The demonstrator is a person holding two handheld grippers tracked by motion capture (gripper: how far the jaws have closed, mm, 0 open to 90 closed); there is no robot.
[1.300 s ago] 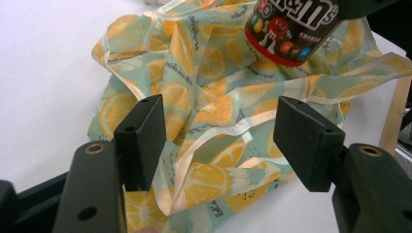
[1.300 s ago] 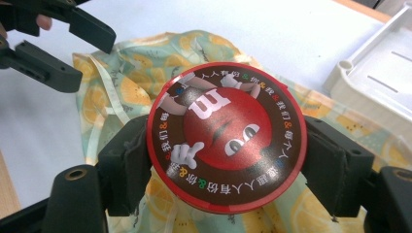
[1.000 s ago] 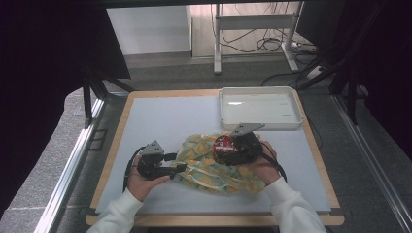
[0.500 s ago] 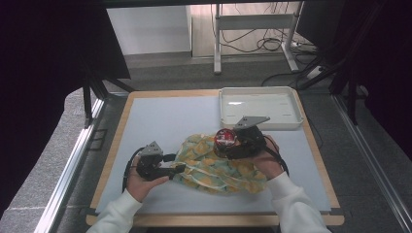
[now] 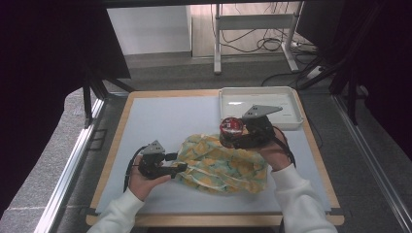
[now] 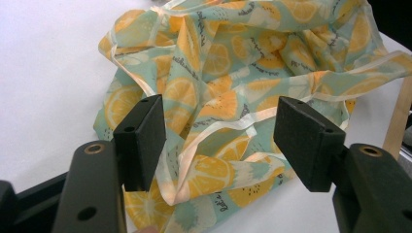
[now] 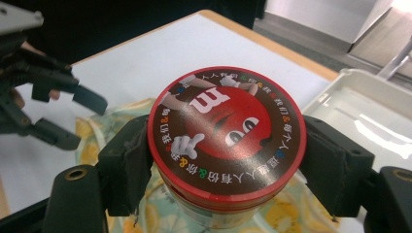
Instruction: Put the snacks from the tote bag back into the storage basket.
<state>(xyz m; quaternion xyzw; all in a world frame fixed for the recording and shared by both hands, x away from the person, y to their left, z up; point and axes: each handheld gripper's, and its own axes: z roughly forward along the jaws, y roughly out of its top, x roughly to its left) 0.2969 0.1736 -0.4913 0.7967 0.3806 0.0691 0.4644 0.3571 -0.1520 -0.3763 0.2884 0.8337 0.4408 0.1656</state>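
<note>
Right gripper (image 7: 226,167) clamps tin (image 7: 227,133) near tray (image 5: 286,119).

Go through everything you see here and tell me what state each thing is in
Candy tub: lid on, upright, gripped above the bag.
Fabric bag: crumpled on the table.
White tray: empty.
Left gripper: open over the bag.
Right gripper: shut on the tub.

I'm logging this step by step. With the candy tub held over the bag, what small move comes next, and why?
Probably carry the candy tub on toward the white tray. The right tool is shut on it, lifted above the orange-print bag, and the tray sits just beyond. The left tool is open at the bag's edge.
</note>
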